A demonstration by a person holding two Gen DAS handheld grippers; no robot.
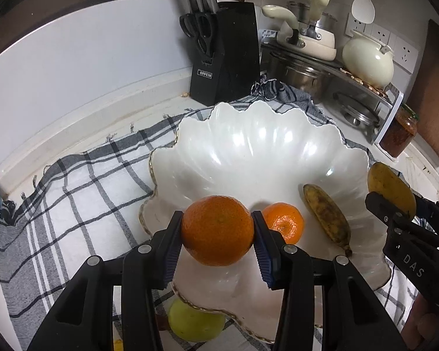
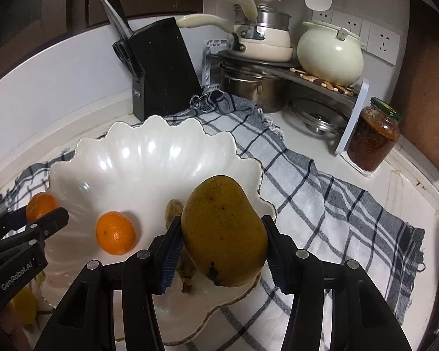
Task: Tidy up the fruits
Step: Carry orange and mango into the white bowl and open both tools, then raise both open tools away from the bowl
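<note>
- Fruits were being gathered in the bowl [image 1: 190, 134]: a small orange [image 1: 284, 223] and banana [image 1: 326, 212] lay inside.
- Left gripper [image 1: 218, 231] clamped an orange [image 1: 218, 229] above the bowl's near rim, seemingly for release.
- Right gripper [image 2: 222, 242] clamped a mango [image 2: 224, 231] over the bowl's right edge.

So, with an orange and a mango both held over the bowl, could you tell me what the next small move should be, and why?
Probably lower the left gripper slightly and release its orange. It hangs above bare bowl surface, beside the smaller orange already inside. The right gripper holds the mango over the banana, so that needs shifting first.
</note>
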